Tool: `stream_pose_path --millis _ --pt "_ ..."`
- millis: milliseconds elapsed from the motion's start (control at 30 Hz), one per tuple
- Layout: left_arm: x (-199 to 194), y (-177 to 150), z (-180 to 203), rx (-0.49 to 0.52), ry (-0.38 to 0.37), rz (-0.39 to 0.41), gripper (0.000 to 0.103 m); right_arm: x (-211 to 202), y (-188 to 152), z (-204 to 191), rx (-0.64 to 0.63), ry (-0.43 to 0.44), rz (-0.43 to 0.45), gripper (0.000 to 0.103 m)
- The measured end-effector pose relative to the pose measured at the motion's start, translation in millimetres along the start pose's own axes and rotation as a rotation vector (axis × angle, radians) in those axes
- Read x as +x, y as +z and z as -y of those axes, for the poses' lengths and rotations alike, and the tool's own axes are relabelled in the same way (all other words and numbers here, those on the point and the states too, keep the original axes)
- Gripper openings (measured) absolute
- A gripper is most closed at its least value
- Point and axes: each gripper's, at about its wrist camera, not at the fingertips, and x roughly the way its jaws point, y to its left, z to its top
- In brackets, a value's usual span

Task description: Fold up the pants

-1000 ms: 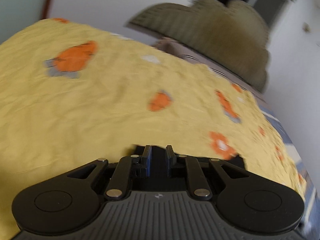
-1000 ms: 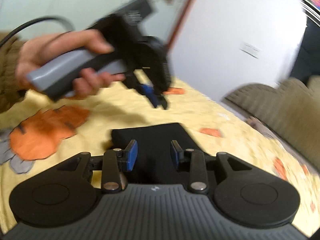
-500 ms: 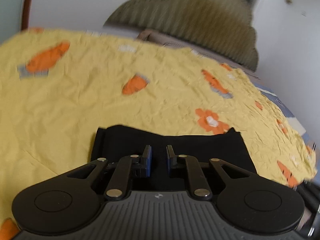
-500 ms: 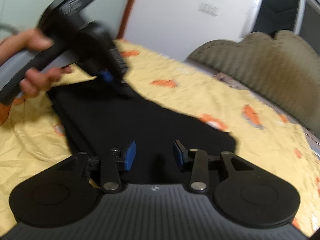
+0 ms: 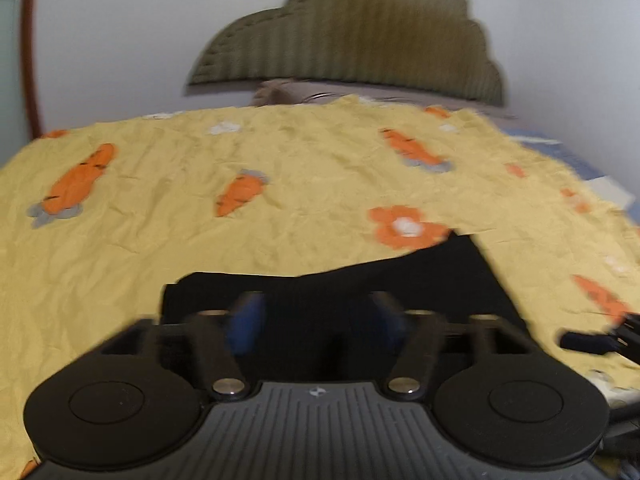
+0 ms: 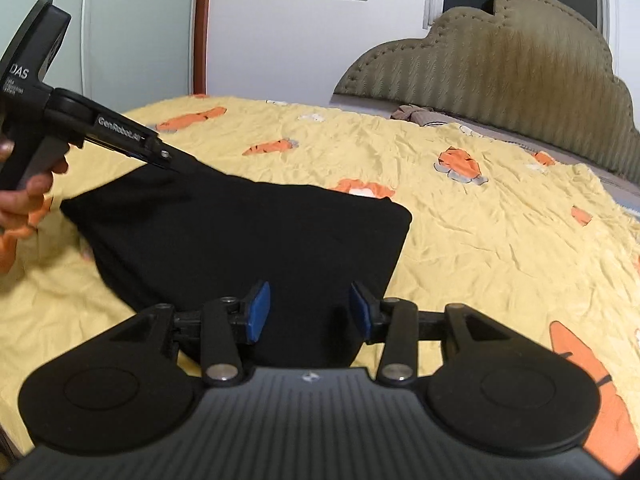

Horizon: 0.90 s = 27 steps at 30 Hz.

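A: What is seen at the far left, ahead of the right claw [image 6: 306, 312]?

B: The left claw [image 6: 176, 162] is seen there, held in a hand [image 6: 24, 196], its tip touching a raised corner of the black, soft-fabric folded pants [image 6: 240, 240]. Whether that corner is actually pinched cannot be told from this side. In its own blurred view the left claw [image 5: 318, 314] is shown released, blue pads wide apart, with the cloth lying between and beyond them.

A: And the right claw?

B: It is released too; nothing is gripped, and the pants are spread just ahead of and beneath its fingers, on the wrinkled yellow bedsheet printed with orange carrots [image 6: 480, 216].

A: What could go wrong?

B: It is judged that the lifted corner could be dropped if the left pads are not closed on it, so the fold would collapse unevenly. The loose sheet could also be caught along with the pants, since both are thin and lie in contact. The layers could be dragged askew if one side is pulled alone.

A: Farther right?

B: An olive scalloped upholstered headboard [image 6: 500, 52] is seen well beyond the pants.

A: Any writing?

B: "GenRobot.AI" is read on the left claw's arm, "DAS" on its body; smaller lines below cannot be read.
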Motion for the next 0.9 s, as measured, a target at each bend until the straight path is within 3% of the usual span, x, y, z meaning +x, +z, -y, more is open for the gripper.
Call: stream_pose_path --millis 67,133,300,367,433,467,567,733,800,900 --pt "14.6 -4.4 -3.3 -0.01 0.068 -0.041 0.078 6.8 -3.6 1.4 -0.014 0.012 -0.034 0.056" --pt "18.4 -9.1 -5.9 -0.022 0.072 -0.052 0.078 12.7 -12.2 -1.0 -0.058 0.014 -0.077 0.058" --pt "18.3 6.2 7.1 -0.031 0.029 -0.017 0.078 5.6 -7.0 21.0 0.021 0.031 -0.022 0.058" --pt "28.2 10.7 8.7 -0.043 0.052 -0.032 0.078 11.7 1.7 34.8 0.046 -0.006 -0.018 0.06" --pt "38.2 9.9 5.9 -0.059 0.092 -0.048 0.078 20.0 12.2 48.1 0.08 -0.041 0.001 0.071" --pt "42.1 8.0 2.9 -0.066 0.104 -0.046 0.078 23.6 16.3 53.9 0.101 -0.044 0.01 0.071" --pt "48.4 4.0 -3.8 -0.085 0.111 -0.047 0.078 42.4 27.1 75.5 0.182 -0.006 0.018 0.071" --pt "48.7 -3.1 6.4 0.0 0.146 -0.02 0.078 83.1 41.3 94.7 0.267 0.066 -0.005 0.058" --pt "48.4 -4.5 4.4 -0.005 0.139 -0.012 0.078 100.0 45.1 102.4 0.317 0.084 -0.033 0.051" --pt "48.5 -7.2 -5.1 -0.04 0.116 0.005 0.079 124.0 43.3 117.1 0.427 0.114 -0.087 0.049"
